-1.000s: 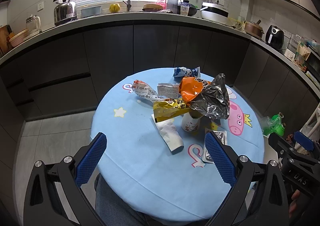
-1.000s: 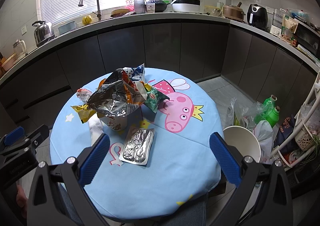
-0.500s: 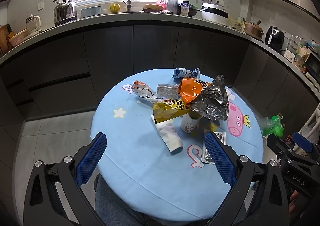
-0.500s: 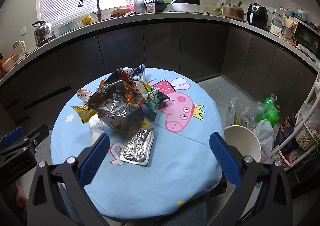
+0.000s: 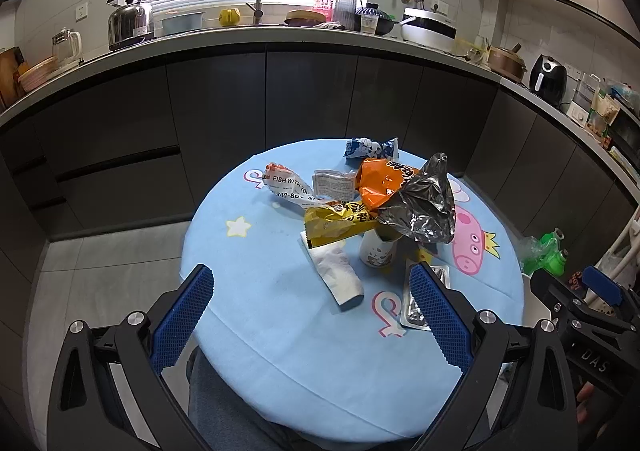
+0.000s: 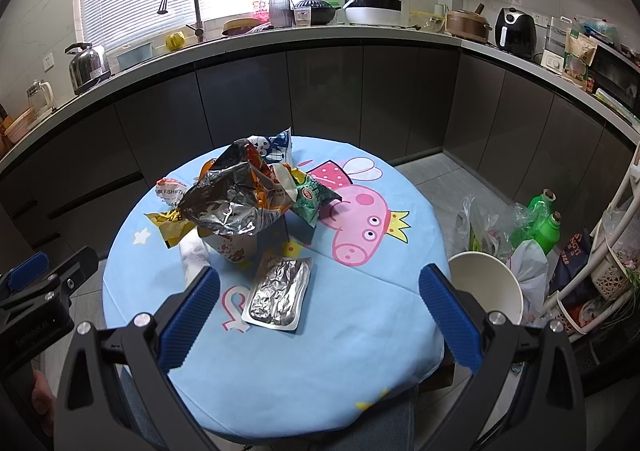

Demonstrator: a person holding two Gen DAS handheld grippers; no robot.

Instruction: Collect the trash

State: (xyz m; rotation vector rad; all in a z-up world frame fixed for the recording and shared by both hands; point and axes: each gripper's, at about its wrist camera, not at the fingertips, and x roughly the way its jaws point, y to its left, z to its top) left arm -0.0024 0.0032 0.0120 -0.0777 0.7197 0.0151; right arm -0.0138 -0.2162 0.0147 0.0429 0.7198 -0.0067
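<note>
Trash (image 6: 240, 207) sits piled on a cup (image 6: 234, 247) mid-table w/ both grippers (image 5: 308, 315) (image 6: 320, 311) spread wide & empty, so a clumsy grab could tip the cup & spill wrappers.

right gripper (image 6: 319, 301) wide open, empty | foil tray (image 6: 279, 292) on table (image 6: 360, 351) | bin (image 6: 486, 283) beside

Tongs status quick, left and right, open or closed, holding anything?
Left tongs: open, holding nothing.
Right tongs: open, holding nothing.
</note>
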